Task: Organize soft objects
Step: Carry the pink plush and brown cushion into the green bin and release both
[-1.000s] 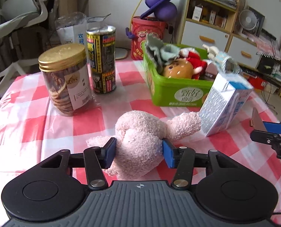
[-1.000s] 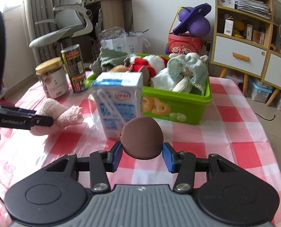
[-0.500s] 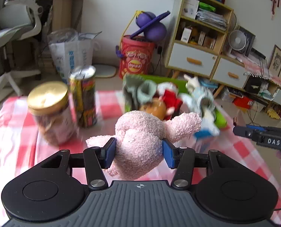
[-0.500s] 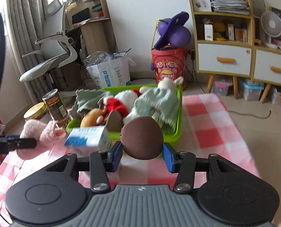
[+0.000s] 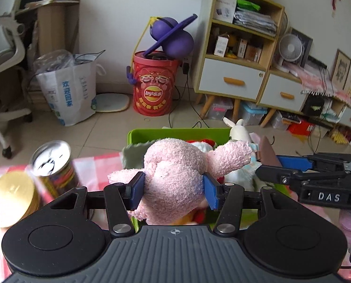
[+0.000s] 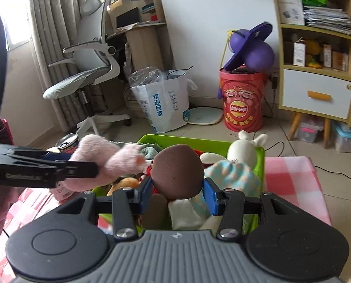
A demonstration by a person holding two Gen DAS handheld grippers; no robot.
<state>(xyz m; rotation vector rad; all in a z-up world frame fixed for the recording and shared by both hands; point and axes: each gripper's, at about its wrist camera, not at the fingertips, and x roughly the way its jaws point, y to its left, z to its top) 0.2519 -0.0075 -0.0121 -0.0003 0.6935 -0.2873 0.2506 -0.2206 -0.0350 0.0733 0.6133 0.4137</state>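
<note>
My left gripper is shut on a fluffy pink plush toy, held above the near left part of the green bin. My right gripper is shut on a brown egg-shaped soft sponge, held over the same green bin. The bin holds several soft toys, among them a white rabbit and a light blue patterned cloth toy. In the right wrist view the pink plush and the left gripper come in from the left. The right gripper shows at the right of the left wrist view.
A tall printed can and a gold-lidded jar stand on the red-checked tablecloth left of the bin. Beyond the table are a red Lay's bucket, a white paper bag, an office chair and a shelf unit.
Both grippers have risen and moved forward from the table front to above the green bin, each still gripping its toy. The milk carton has dropped out of view.
</note>
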